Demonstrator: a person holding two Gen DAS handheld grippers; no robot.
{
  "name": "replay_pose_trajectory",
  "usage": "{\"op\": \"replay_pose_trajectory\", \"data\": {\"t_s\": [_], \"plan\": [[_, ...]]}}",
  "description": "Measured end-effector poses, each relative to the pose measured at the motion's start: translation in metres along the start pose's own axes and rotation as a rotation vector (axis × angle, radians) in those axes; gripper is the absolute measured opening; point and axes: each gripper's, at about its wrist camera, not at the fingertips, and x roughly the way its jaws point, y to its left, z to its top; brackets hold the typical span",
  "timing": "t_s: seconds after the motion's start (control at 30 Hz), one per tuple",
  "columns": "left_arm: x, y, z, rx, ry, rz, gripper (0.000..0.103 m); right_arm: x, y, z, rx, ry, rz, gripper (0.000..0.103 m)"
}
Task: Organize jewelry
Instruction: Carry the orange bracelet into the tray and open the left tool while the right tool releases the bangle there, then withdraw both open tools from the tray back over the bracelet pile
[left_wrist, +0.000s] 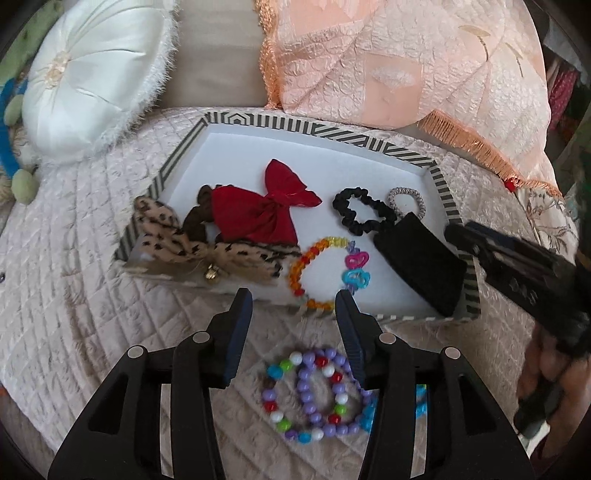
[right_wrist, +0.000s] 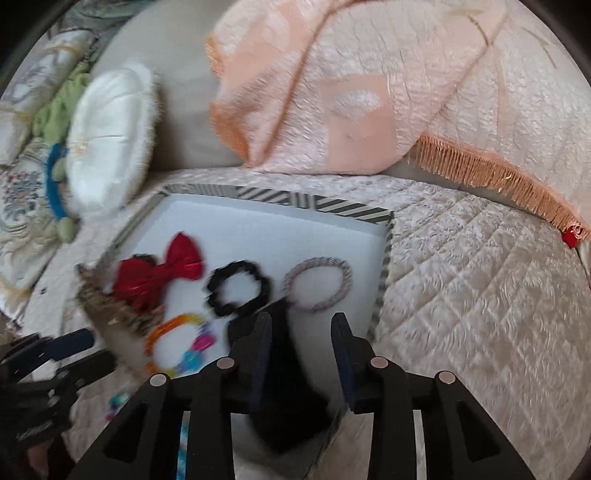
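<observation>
A striped-rim tray (left_wrist: 373, 142) with a white floor lies on the quilted bed. In it are a red bow (left_wrist: 269, 206), a leopard bow (left_wrist: 173, 240), a black scrunchie (left_wrist: 360, 210), a grey hair tie (left_wrist: 406, 201), an orange bead bracelet (left_wrist: 314, 273) and a black pouch (left_wrist: 421, 262). My left gripper (left_wrist: 293, 302) is open and empty at the tray's near rim, above a purple and multicolour bead bracelet (left_wrist: 314, 398) on the quilt. My right gripper (right_wrist: 301, 325) is open and empty over the black pouch (right_wrist: 284, 387) in the tray (right_wrist: 332, 210); it also shows in the left wrist view (left_wrist: 517, 266).
A white round cushion (left_wrist: 92, 85) lies at the back left and a peach fringed pillow (left_wrist: 406, 62) behind the tray. A blue and green toy (left_wrist: 14, 158) sits at the far left. Quilted bedspread (right_wrist: 480, 314) stretches to the right of the tray.
</observation>
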Motion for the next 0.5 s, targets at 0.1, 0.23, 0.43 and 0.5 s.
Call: {"op": "replay_pose_trajectory", "data": {"t_s": [0.1,0.23,0.43,0.5], "plan": [[-0.011,0.0,-0.009,0.0,-0.017,0.016,0.046,-0.017,0.012,-0.015,-0.009,-0.002,0.016,0.032],[-0.025,-0.001,-0.022,0.007,-0.035,0.029,0.046,-0.036,0.027,-0.034,-0.017,-0.005,0.034,0.032],[-0.045,0.007,-0.042,-0.024,-0.042,0.019,0.047,-0.057,0.04,-0.06,-0.024,-0.003,0.039,0.032],[-0.051,0.013,-0.05,-0.046,-0.039,0.008,0.053,-0.068,0.042,-0.069,-0.017,-0.006,0.04,0.033]]}}
